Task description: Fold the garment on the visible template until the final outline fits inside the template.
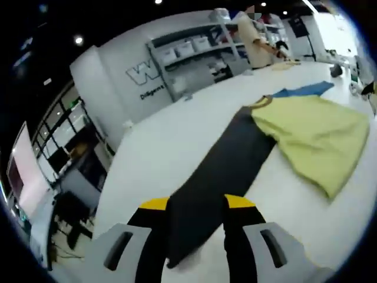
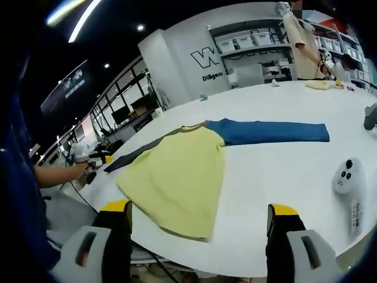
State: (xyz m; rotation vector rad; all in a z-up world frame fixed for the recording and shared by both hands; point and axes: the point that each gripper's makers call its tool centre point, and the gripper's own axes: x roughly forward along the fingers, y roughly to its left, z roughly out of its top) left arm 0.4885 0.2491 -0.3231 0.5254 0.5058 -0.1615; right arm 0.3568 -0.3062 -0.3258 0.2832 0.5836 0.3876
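Pinching the garment's dark sleeve, left tool grips; right tool spread wide near its yellow hem.

The garment lies flat on the surface. In the right gripper view its body lies near the front edge, one sleeve stretching right across the surface and the other sleeve running left toward the far left edge, where the left tongs meet its end. To the right of the body, near the surface's right edge, lies a small device. The right tongs hang before the front edge, apart from the garment. In the left gripper view the sleeve runs from between the left tongs up to the body, the other sleeve behind it. Shelves stand along the wall beyond the surface, a person before them.
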